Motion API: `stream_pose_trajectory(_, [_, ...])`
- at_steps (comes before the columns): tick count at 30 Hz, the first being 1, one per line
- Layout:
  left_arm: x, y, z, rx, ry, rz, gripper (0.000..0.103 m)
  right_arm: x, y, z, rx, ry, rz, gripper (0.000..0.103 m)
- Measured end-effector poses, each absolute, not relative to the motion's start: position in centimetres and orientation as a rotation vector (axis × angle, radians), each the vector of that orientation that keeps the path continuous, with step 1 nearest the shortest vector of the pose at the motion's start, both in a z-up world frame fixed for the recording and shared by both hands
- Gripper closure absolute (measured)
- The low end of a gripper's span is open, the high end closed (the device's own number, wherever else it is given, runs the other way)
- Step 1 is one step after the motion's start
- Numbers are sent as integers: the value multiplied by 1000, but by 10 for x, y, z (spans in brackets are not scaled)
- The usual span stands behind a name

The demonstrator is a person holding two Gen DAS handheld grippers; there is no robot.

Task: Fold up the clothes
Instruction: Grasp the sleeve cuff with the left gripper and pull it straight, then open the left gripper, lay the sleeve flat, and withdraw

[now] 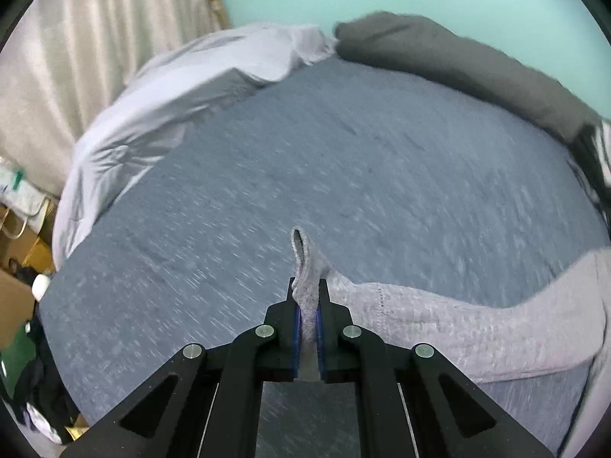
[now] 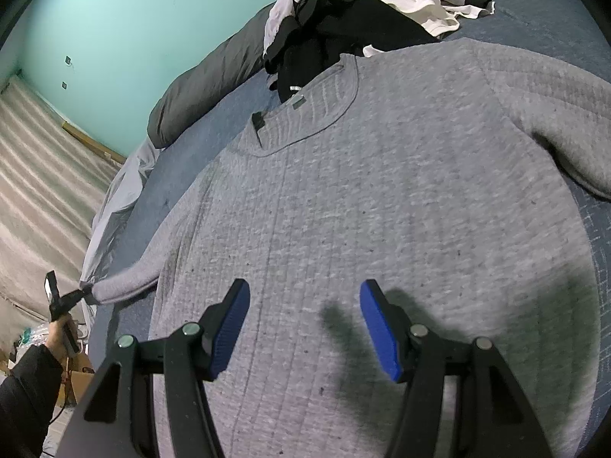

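Left tool (image 1: 308, 305) clamped on sweater (image 2: 382, 210) sleeve cuff (image 1: 305, 263), right tool (image 2: 303, 328) spread apart above; sweater flat on bed (image 1: 305, 152), no fold made yet

So I count one grey sweater (image 2: 382, 210), one clothes pile (image 2: 343, 11), one dark pillow (image 2: 206, 87), one bed (image 1: 305, 175), and my two grippers (image 1: 308, 286) (image 2: 303, 294).

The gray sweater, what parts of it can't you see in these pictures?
- Gray sweater hem: right wrist view, cut off by the bottom edge and hidden behind the open right gripper.
- Right sleeve end: same view, cut off at the right edge.
- Cuff inside: left wrist view, pinched within the shut left gripper.
- Bed texture: left wrist view, motion-blurred.
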State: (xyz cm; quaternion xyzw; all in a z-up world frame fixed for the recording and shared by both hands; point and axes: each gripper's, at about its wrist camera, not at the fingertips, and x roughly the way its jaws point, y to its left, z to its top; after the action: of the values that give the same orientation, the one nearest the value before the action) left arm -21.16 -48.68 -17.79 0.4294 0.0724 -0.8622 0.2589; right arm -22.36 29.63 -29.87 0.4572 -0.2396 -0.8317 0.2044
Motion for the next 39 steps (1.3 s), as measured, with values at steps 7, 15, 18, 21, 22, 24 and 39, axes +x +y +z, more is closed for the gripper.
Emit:
stream_pose_trajectory(7, [-214,-513,-208,1215,284,-2241,97,-225,294,-304,1293,-660,-2316,42])
stream_pose_trajectory(15, [-223,-542,-260,1340,371,-2164,93,-224,292,-303,1287,-642,-2324,42])
stream_pose_trajectory(18, [-220,-548,-255,1326,335,-2149,88,-225,292,-305,1296,-643,-2320,42])
stream_pose_trajectory(21, [-215,-554,-248,1307,299,-2133,80,-224,291,-305,1295,-644,-2315,42])
stream_pose_trajectory(22, [-213,-556,-244,1294,290,-2127,79,-223,291,-304,1292,-644,-2315,42])
stream_pose_trajectory(24, [-210,-556,-236,1277,277,-2141,78,-222,291,-302,1284,-647,-2316,42])
stream_pose_trajectory(39, [-241,-472,-271,1427,238,-2276,77,-222,294,-300,1278,-652,-2320,42])
